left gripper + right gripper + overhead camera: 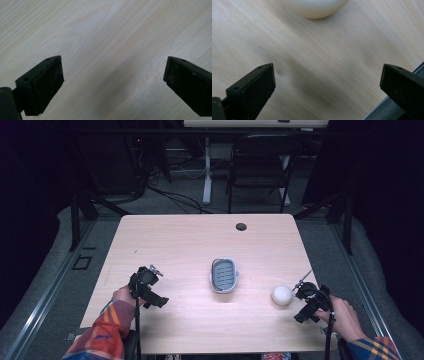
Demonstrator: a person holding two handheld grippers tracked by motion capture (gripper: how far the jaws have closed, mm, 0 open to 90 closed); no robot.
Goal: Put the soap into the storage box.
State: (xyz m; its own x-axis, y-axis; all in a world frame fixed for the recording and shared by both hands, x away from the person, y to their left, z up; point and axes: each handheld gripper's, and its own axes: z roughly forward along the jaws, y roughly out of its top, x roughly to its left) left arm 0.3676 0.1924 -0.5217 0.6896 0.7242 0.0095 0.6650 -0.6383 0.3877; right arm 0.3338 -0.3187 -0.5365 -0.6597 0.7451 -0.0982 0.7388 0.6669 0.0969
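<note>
A cream-white ball (282, 295) rests on the light wood table (190, 240) toward its right side; in the right gripper view the ball (315, 7) lies just ahead of the jaws. My right gripper (303, 290) sits right beside the ball, near the table's right edge, and its jaws stand wide apart over bare wood (327, 80). A grey slotted dish (223, 275) lies at the table's middle. My left gripper (150, 279) hovers at the left front, open over bare tabletop (112, 72), nothing between its pads.
A round cable hole (241, 226) sits near the far table edge. Beyond the table stand a dark folding chair (260, 165) and a white desk leg (206, 170). The table's right edge (392, 100) runs close under my right gripper's jaw.
</note>
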